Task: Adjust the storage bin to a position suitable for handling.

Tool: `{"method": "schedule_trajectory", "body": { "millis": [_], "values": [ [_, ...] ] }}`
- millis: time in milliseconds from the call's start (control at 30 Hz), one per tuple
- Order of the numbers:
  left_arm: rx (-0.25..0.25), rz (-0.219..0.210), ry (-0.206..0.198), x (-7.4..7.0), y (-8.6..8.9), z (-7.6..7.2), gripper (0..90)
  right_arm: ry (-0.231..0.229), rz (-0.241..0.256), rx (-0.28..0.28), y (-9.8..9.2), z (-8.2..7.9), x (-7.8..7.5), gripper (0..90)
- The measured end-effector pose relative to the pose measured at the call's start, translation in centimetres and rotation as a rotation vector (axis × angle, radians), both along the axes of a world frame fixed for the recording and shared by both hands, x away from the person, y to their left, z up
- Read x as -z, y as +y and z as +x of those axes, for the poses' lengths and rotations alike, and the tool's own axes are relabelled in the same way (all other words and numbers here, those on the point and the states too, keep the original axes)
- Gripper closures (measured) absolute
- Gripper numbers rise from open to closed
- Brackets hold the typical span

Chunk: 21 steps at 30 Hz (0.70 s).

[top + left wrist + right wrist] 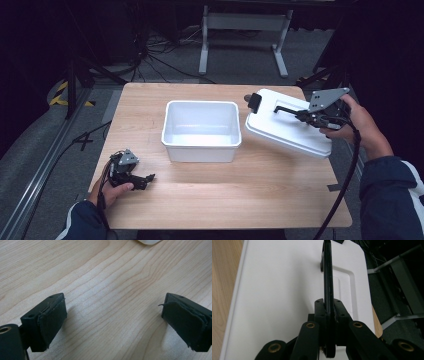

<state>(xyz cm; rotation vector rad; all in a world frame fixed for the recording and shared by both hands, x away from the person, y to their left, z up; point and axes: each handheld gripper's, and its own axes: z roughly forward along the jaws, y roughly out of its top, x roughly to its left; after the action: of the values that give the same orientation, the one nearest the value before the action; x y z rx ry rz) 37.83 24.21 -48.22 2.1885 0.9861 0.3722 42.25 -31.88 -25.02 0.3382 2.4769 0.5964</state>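
Lid: while tilted right of the white tub (201,131), the white lid (285,127) hangs by its black handle (327,277).
Right gripper (300,116): clamped on that handle, nearest.
Left gripper (146,179): jaws spread, holding nothing, on the table (225,200).

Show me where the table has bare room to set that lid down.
The widest free patch is the near strip of the table, between the white bin and the front edge, right of the left claw. The left side beside the bin is bare too. The right is crowded: the right claw holds the lid there.
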Motion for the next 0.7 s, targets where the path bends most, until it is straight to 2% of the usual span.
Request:
{"method": "schedule_trajectory", "body": {
  "millis": [367, 700],
  "values": [
    [0.0, 0.0, 0.001, 0.0, 0.0, 0.0, 6.4, 0.032, 0.013, 0.041, -1.2, 0.8, 2.4, 84.4],
    [0.0, 0.0, 0.001, 0.0, 0.0, 0.0, 6.4, 0.07, 0.029, 0.092, -2.0, 2.5, 5.1, 84.4]
  ]
}}
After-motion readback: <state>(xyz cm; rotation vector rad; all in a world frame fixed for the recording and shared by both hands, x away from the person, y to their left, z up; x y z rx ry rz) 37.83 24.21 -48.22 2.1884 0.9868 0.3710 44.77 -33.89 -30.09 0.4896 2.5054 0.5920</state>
